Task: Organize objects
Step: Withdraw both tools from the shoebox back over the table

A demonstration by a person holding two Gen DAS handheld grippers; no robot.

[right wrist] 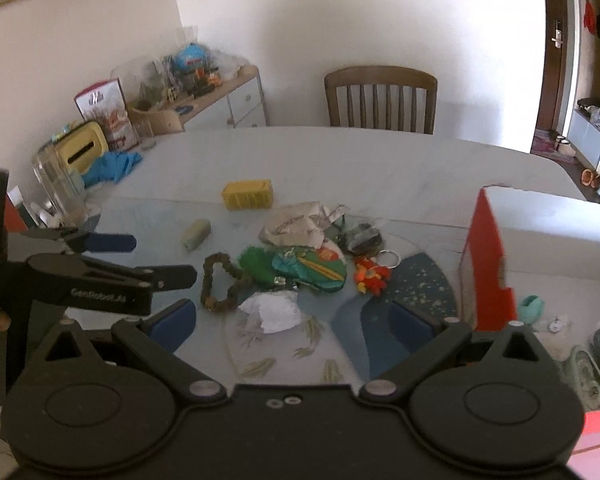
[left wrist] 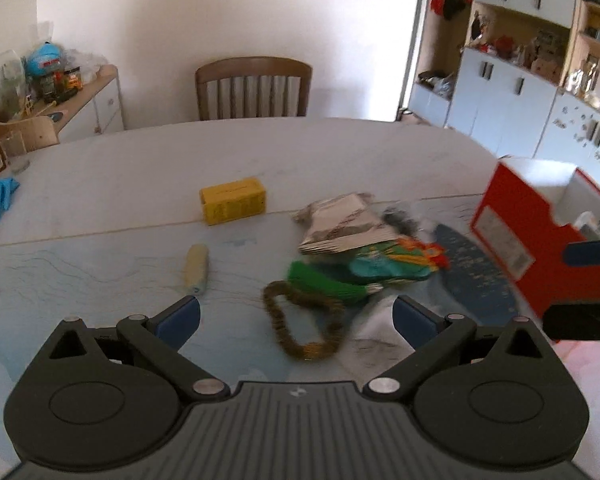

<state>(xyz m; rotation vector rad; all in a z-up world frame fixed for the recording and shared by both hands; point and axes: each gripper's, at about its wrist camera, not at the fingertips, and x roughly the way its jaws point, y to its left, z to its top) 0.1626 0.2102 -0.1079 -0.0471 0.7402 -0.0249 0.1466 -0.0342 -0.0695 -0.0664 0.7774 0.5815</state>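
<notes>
A pile of small things lies mid-table: a brown bead loop (left wrist: 300,326) (right wrist: 220,282), a green tassel (left wrist: 324,286) (right wrist: 256,266), a teal pouch (left wrist: 384,266) (right wrist: 312,268), crumpled printed paper (left wrist: 340,222) (right wrist: 296,224), a white paper wad (right wrist: 274,310), and a red-orange keychain (right wrist: 372,274). A yellow box (left wrist: 234,200) (right wrist: 248,194) and a cream tube (left wrist: 196,268) (right wrist: 196,234) lie apart. My left gripper (left wrist: 296,322) is open and empty, just before the bead loop. My right gripper (right wrist: 292,322) is open and empty, over the paper wad.
An open red box (left wrist: 516,236) (right wrist: 488,264) with small items inside stands at the right. Blue gloves (right wrist: 112,164), a glass jar (right wrist: 60,188) and a yellow container (right wrist: 82,146) sit at the table's left. A wooden chair (left wrist: 254,88) stands behind.
</notes>
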